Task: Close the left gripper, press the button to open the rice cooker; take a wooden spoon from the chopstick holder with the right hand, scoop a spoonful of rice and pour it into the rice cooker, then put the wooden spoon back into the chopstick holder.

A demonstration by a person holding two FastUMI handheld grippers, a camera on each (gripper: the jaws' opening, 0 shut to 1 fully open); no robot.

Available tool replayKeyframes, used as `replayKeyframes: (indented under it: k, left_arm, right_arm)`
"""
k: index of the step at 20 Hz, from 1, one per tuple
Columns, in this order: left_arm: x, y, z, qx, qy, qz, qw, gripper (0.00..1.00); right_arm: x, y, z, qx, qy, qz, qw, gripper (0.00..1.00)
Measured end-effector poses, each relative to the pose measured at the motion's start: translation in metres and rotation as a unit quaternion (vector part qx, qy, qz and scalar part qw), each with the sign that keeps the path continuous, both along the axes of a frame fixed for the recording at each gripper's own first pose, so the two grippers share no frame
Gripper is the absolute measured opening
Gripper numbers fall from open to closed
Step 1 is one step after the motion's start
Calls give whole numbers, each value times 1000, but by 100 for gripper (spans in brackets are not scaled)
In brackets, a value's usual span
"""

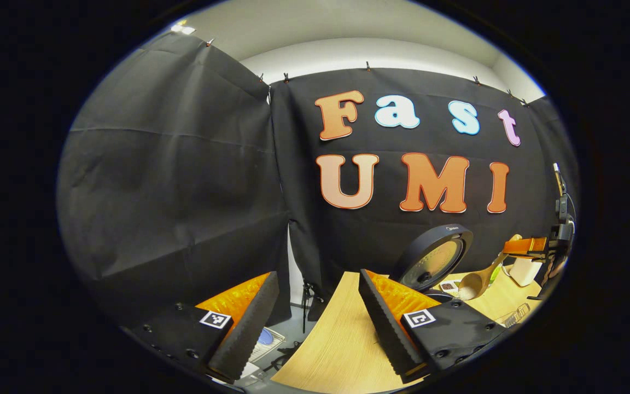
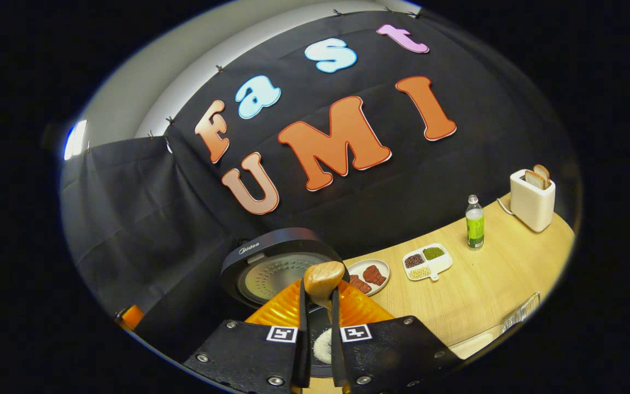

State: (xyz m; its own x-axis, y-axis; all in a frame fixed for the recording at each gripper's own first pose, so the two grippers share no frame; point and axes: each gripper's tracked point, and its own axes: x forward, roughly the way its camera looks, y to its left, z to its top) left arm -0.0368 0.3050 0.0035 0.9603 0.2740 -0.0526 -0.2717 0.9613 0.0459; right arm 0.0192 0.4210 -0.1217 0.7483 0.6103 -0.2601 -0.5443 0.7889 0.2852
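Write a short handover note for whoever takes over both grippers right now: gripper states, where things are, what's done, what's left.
Left gripper: open, holding nothing, out over the table.
Right gripper: shut on the wooden spoon, held above the rice cooker.
Rice cooker lid: up. White rice shows in the pot below the spoon.
Done: lid opened, spoon taken; rice looks poured.
Left: put the spoon back into the chopstick holder.

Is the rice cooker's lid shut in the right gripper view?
No. The lid stands raised, its perforated inner face turned toward the camera, behind the spoon held in the right gripper.
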Motion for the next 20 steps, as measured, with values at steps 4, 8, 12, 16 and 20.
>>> replayKeyframes:
  k: [4,8,12,16,20]
  left_arm:
    - [-1,-1,2,-3,-3,-5,1000,96]
    - [-3,-1,2,-8,-4,-11,1000,96]
    - [-3,1,2,-9,-4,-11,1000,96]
    - [-4,2,2,-9,-4,-11,1000,96]
    - [-3,-1,1,-2,-3,-16,1000,96]
  right_arm:
    - [-13,9,2,-25,-28,36,999,19]
    - [-26,19,2,-52,-57,71,994,14]
    - [-36,25,-3,-104,-93,97,986,14]
    - [-41,27,-11,-154,-128,114,973,14]
    - [-43,26,-12,-186,-159,123,962,14]
